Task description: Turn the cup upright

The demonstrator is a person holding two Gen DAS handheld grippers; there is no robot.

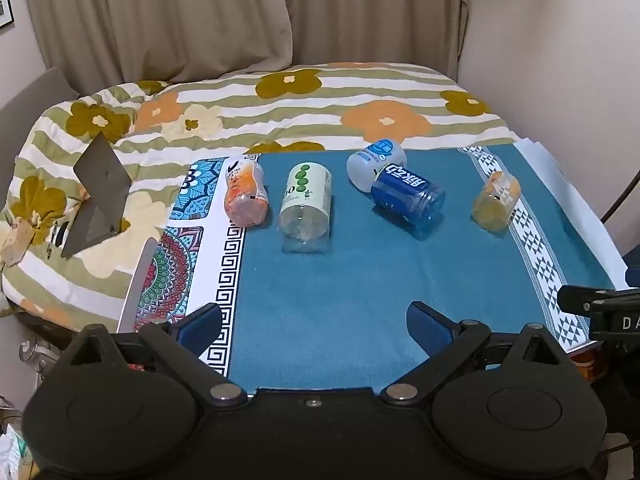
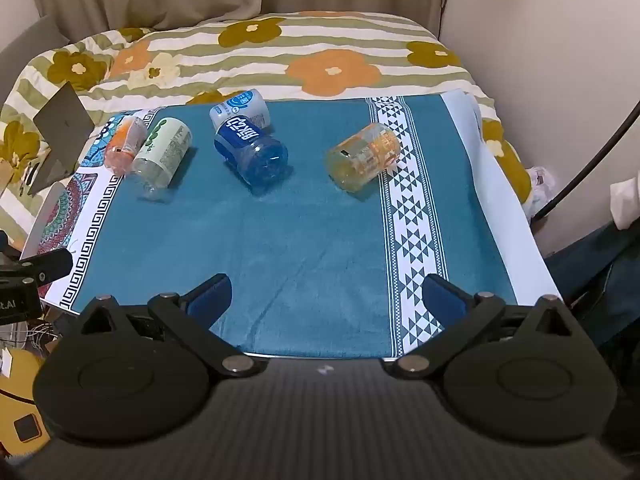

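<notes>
Several plastic cups lie on their sides on a blue cloth [image 1: 340, 272]: an orange one [image 1: 245, 194] [image 2: 126, 144], a green-and-white one [image 1: 306, 200] [image 2: 162, 154], a white-and-blue one [image 1: 376, 162] [image 2: 240, 110], a dark blue one [image 1: 408, 196] [image 2: 252, 152] leaning against it, and a yellow one [image 1: 496, 200] [image 2: 362, 156]. My left gripper [image 1: 314, 326] is open and empty near the cloth's front edge. My right gripper [image 2: 326, 298] is open and empty, also at the front edge, well short of the cups.
The cloth covers a table in front of a bed with a flowered quilt [image 1: 280, 104]. A grey folded stand [image 1: 100, 196] sits on the quilt at left. Patterned mats [image 1: 192, 240] lie at the cloth's left edge. Walls and a curtain stand behind.
</notes>
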